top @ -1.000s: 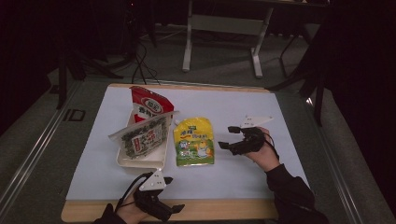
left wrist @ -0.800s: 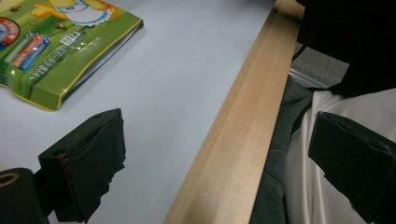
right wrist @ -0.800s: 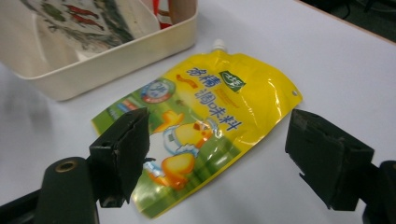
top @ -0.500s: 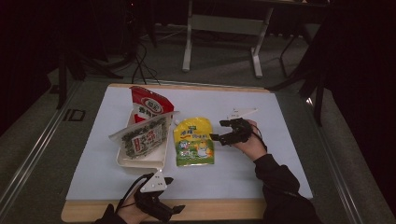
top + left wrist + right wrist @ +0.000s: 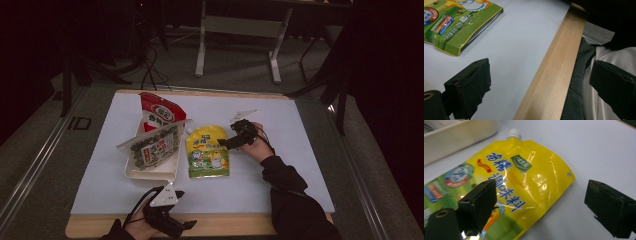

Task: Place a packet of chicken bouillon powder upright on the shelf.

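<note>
Right gripper view: the right gripper [image 5: 541, 202] has just been opening, jaws wide and holding nothing, straddling the upper right edge of the yellow pouch [image 5: 506, 192]. The pouch lies flat just beside the white tray [image 5: 150, 172], perhaps touching it.

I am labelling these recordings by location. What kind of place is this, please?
Probably a lab or recording studio, not a home. A wooden board covered with a white sheet serves as the table, metal rails run beside it, and cables and a stand sit on a dark floor behind.
</note>
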A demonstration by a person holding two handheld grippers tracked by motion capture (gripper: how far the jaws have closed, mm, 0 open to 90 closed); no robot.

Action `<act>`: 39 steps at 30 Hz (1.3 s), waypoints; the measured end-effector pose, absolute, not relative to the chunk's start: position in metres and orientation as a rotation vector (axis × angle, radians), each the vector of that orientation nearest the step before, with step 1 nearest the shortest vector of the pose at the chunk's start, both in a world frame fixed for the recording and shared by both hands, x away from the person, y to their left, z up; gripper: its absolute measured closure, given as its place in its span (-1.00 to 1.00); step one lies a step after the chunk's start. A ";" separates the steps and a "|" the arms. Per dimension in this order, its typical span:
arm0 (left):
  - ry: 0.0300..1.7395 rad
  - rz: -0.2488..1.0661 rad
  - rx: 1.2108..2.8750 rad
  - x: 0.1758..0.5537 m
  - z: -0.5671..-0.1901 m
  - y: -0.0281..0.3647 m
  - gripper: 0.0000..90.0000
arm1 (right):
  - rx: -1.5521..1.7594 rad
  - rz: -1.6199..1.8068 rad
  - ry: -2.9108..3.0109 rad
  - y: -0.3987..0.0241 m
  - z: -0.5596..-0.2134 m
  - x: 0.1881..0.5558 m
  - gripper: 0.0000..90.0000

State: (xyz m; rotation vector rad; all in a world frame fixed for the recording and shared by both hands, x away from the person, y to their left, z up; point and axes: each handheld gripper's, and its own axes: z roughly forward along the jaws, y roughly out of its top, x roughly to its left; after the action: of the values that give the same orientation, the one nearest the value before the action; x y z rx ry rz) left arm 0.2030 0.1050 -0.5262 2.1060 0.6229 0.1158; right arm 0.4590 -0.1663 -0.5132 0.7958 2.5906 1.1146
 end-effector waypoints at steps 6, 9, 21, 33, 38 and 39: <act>0.620 0.107 2.113 0.203 -0.528 0.104 -0.89 | 0.820 1.084 2.600 -0.157 -0.524 0.476 -0.79; 0.615 0.101 2.118 0.204 -0.529 0.104 -0.89 | 0.846 1.057 2.603 -0.152 -0.530 0.487 -0.79; 0.599 0.080 2.122 0.203 -0.531 0.102 -0.89 | 0.801 0.983 2.659 -0.142 -0.550 0.502 -0.78; 0.587 0.074 2.134 0.203 -0.532 0.099 -0.89 | 0.790 0.967 2.664 -0.138 -0.544 0.491 -0.13; 0.589 0.074 2.135 0.203 -0.532 0.099 -0.89 | 0.791 0.943 2.644 -0.141 -0.541 0.491 0.28; 0.589 0.072 2.134 0.204 -0.532 0.099 -0.89 | 0.784 0.936 2.644 -0.140 -0.541 0.490 0.32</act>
State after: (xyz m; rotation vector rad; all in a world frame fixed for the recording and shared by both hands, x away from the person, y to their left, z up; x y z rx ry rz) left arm 0.2036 0.0989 -0.5318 2.1340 0.5894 0.0716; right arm 0.4905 -0.1404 -0.5412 0.7835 2.6435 0.9362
